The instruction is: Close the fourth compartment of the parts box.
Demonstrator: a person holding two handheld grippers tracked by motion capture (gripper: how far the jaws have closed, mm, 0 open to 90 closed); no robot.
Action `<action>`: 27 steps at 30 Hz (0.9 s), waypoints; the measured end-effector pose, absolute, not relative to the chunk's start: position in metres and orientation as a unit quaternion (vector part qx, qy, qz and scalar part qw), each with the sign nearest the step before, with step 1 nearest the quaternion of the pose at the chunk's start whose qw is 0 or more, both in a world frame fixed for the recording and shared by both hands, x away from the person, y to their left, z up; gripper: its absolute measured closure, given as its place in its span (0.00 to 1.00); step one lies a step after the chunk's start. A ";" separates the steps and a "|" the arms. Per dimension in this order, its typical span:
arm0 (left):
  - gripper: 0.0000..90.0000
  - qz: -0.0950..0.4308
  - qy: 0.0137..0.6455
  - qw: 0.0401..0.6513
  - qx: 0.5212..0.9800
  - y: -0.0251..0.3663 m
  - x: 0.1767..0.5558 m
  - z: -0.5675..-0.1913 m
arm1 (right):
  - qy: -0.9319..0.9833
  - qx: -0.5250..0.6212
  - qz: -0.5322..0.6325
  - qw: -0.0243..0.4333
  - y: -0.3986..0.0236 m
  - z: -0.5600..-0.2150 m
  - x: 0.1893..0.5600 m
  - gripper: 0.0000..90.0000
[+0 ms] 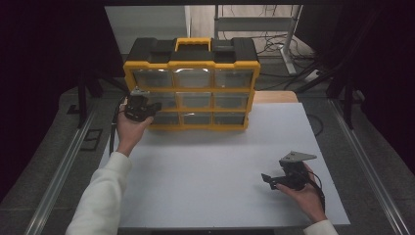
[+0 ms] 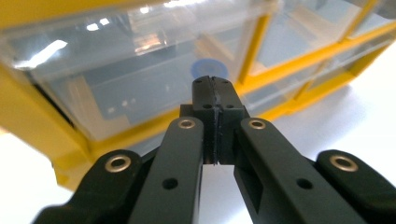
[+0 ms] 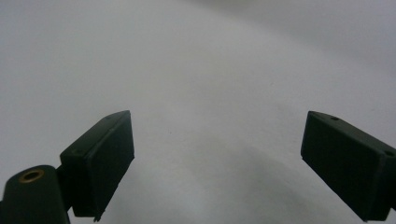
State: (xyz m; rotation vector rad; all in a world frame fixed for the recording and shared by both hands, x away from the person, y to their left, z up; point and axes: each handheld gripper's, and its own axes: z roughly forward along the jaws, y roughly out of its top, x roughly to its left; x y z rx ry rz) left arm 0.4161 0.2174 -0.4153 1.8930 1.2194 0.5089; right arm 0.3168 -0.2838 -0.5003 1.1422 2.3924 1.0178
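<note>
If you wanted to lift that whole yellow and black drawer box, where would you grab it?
Probably by the yellow handle on top of the drawer box. It forms an open loop in the middle of the black lid, so jaws coming straight down from above could close around its bar. The clear drawer fronts look flat and smooth, offering little to pinch.

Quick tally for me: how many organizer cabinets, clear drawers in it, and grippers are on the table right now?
Yellow-and-black organizer cabinet: 1
Clear drawers in its front, three rows of three: 9
Grippers: 2, the left gripper shut at the cabinet's left-hand drawers, the right gripper open over the white table
Total: 12
</note>
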 end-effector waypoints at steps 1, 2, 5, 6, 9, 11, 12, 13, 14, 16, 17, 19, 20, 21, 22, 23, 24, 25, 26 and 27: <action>0.99 0.199 0.483 0.410 0.748 0.218 0.413 -0.416 | 0.833 0.398 0.355 0.150 -0.284 -0.500 0.317 0.11; 0.99 0.199 0.480 0.413 0.748 0.219 0.408 -0.417 | 0.833 0.398 0.354 0.150 -0.284 -0.500 0.317 0.11; 0.99 0.199 0.472 0.416 0.752 0.221 0.394 -0.420 | 0.834 0.396 0.354 0.151 -0.283 -0.500 0.317 0.11; 0.99 0.195 0.468 0.419 0.753 0.221 0.390 -0.421 | 0.834 0.396 0.354 0.150 -0.283 -0.500 0.317 0.12; 0.98 0.190 0.455 0.428 0.758 0.220 0.374 -0.425 | 0.834 0.396 0.354 0.150 -0.283 -0.501 0.317 0.12; 0.96 0.186 0.450 0.434 0.758 0.220 0.366 -0.428 | 0.833 0.397 0.353 0.150 -0.282 -0.501 0.317 0.12; 0.94 0.189 0.449 0.434 0.758 0.219 0.359 -0.431 | 0.833 0.397 0.354 0.150 -0.282 -0.500 0.317 0.12; 0.85 0.193 0.451 0.431 0.758 0.218 0.355 -0.432 | 0.834 0.397 0.353 0.151 -0.282 -0.500 0.317 0.12; 0.77 0.198 0.450 0.428 0.758 0.217 0.351 -0.435 | 0.834 0.396 0.354 0.152 -0.282 -0.500 0.317 0.12; 0.54 0.196 0.450 0.424 0.761 0.214 0.345 -0.439 | 0.834 0.396 0.354 0.152 -0.282 -0.500 0.317 0.12; 0.43 0.193 0.452 0.419 0.764 0.213 0.341 -0.442 | 0.834 0.396 0.353 0.151 -0.282 -0.500 0.317 0.12; 0.22 0.198 0.455 0.408 0.766 0.212 0.334 -0.446 | 0.834 0.396 0.354 0.151 -0.282 -0.500 0.317 0.11; 0.18 0.201 0.455 0.408 0.766 0.212 0.329 -0.449 | 0.833 0.396 0.355 0.151 -0.282 -0.500 0.317 0.11; 0.16 0.199 0.452 0.411 0.766 0.214 0.324 -0.451 | 0.833 0.395 0.357 0.151 -0.283 -0.499 0.316 0.11; 0.14 0.197 0.451 0.413 0.766 0.214 0.321 -0.453 | 0.832 0.394 0.359 0.151 -0.283 -0.499 0.316 0.11; 0.13 0.194 0.448 0.414 0.768 0.215 0.317 -0.455 | 0.832 0.394 0.361 0.150 -0.283 -0.499 0.316 0.11; 0.13 0.193 0.445 0.414 0.771 0.216 0.311 -0.459 | 0.832 0.392 0.362 0.151 -0.283 -0.499 0.316 0.11; 0.12 0.192 0.443 0.414 0.772 0.216 0.308 -0.461 | 0.832 0.392 0.363 0.151 -0.282 -0.499 0.316 0.11; 0.12 0.189 0.440 0.413 0.774 0.216 0.304 -0.464 | 0.831 0.391 0.365 0.151 -0.282 -0.499 0.316 0.11; 0.12 0.185 0.437 0.414 0.777 0.216 0.299 -0.467 | 0.831 0.390 0.366 0.151 -0.282 -0.499 0.316 0.11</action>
